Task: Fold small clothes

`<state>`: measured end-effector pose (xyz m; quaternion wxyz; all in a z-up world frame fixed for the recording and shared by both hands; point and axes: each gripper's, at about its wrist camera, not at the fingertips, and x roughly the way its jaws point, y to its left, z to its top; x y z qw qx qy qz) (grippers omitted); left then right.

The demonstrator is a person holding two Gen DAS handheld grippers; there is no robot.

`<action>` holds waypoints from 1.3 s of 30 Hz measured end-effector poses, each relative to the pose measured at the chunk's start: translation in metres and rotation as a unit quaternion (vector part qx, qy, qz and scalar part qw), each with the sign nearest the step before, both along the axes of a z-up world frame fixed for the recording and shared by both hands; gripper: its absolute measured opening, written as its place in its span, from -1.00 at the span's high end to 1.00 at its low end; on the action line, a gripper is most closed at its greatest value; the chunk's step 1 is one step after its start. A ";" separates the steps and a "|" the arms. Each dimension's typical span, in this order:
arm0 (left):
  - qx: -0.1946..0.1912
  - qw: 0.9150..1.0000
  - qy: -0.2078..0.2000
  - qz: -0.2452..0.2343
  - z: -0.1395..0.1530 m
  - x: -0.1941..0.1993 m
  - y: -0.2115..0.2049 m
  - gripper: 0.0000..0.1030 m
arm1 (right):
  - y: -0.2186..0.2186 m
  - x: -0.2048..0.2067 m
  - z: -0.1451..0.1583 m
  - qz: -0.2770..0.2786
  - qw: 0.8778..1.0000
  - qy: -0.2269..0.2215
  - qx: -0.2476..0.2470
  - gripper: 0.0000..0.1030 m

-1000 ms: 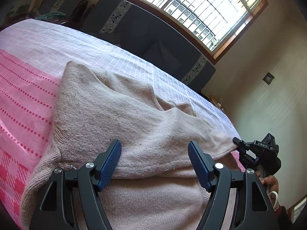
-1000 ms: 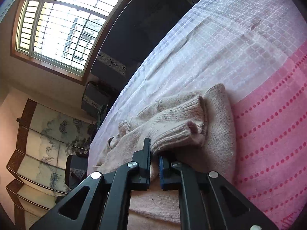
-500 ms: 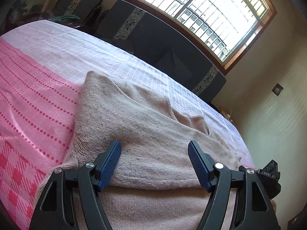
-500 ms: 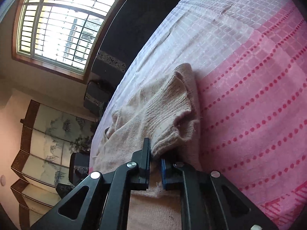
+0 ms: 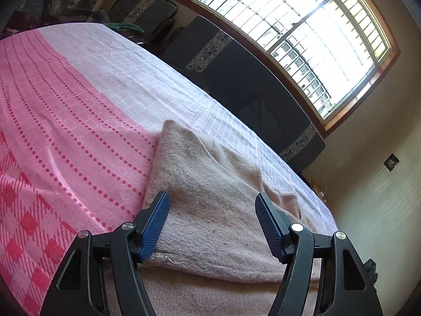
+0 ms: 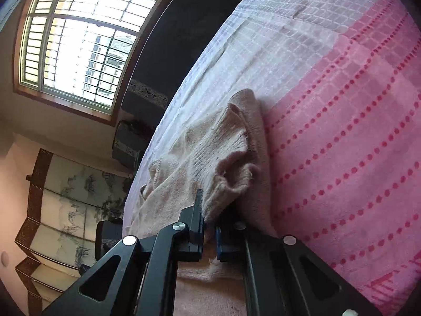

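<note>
A beige knit sweater (image 5: 200,163) lies partly folded on the pink and white bedspread (image 5: 79,131). My left gripper (image 5: 211,197) hovers low over the sweater's left side. Its blue pads (image 5: 155,223) stand wide apart and are closing, with the folded top layer spanning the gap between them but not pinched. In the right wrist view the sweater (image 6: 184,173) lies bunched beside the pink stripes (image 6: 342,144). My right gripper (image 6: 209,210) is shut on the ribbed cuff (image 6: 231,168) of a sleeve that lies over the sweater's body.
A dark sofa (image 5: 236,79) runs along the bed's far side under a large barred window (image 5: 302,26). A painted folding screen (image 6: 65,210) and a dark chair (image 6: 129,142) stand beyond the bed. Bare bedspread stretches left of the sweater.
My left gripper has slid left along the sweater toward its edge and rolled, and the other gripper has left its view. My right gripper has sunk, bringing the sleeve cuff down onto the sweater.
</note>
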<state>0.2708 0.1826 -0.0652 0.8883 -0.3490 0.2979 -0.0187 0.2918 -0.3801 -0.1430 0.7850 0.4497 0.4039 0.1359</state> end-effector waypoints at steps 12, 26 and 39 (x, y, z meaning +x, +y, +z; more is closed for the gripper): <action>0.014 0.999 -0.042 0.026 0.019 -0.017 0.022 -0.30 | 0.004 -0.001 0.011 0.024 0.999 -0.025 0.000 0.42; -0.009 0.981 0.093 -0.171 -0.001 -0.023 -0.032 -0.30 | 0.012 -0.004 0.010 0.029 0.998 -0.046 -0.021 0.47; -0.054 0.997 0.050 0.027 -0.021 -0.026 0.031 0.61 | 0.004 -0.009 0.006 0.025 0.998 -0.059 0.006 0.43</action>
